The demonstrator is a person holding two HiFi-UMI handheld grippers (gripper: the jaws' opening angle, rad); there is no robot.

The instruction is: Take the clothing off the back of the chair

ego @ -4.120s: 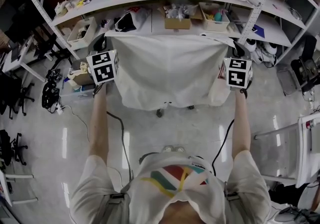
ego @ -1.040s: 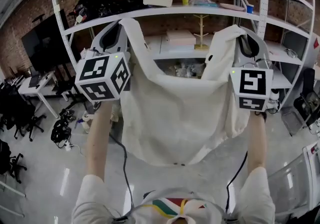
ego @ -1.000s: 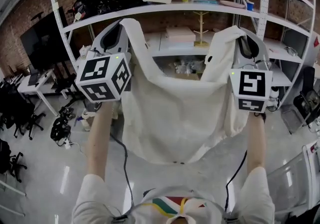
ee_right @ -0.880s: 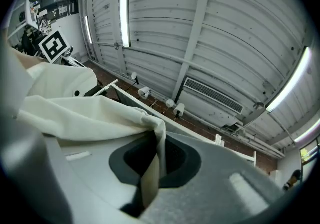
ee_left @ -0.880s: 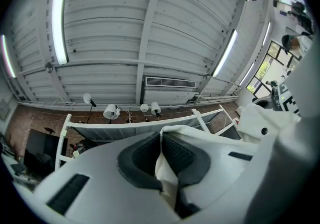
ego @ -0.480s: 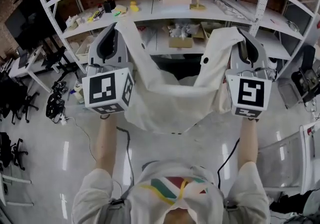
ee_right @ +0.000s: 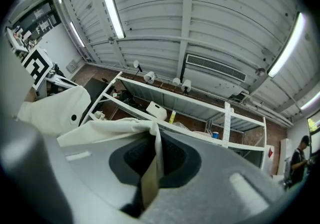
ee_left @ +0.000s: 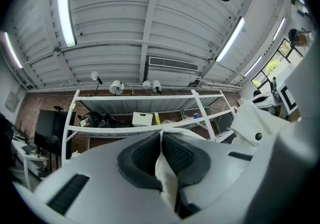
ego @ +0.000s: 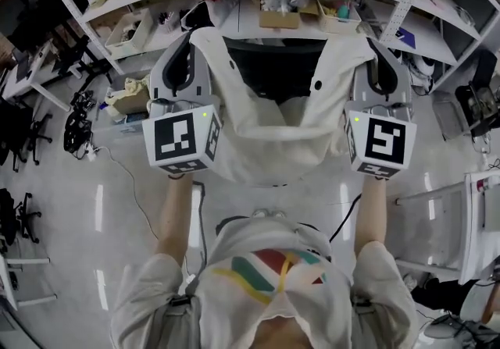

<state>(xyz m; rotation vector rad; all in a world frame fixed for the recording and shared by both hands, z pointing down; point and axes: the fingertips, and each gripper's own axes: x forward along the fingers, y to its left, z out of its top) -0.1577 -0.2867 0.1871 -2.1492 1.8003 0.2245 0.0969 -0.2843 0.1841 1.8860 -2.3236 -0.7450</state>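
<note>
Jaws of left gripper [ee_left: 161, 140] and right gripper [ee_right: 157, 137] pinch garment [ego: 266, 144], seemingly off chair [ego: 273, 66].

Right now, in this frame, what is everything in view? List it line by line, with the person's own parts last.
garment: one, white, slung between the two grippers, nearer the person than the chair
chair: one, black, behind the garment
shelving: one unit, white, far side, loaded with small items
cardboard box: one, brown, on a shelf above the chair
office chairs: a few, black, far left
left gripper: one, grey, jaws shut on a garment edge
right gripper: one, grey, jaws shut on the other edge
marker cubes: two, black and white, one on each gripper
shirt: one, white with coloured stripes, bottom of the head view
</note>
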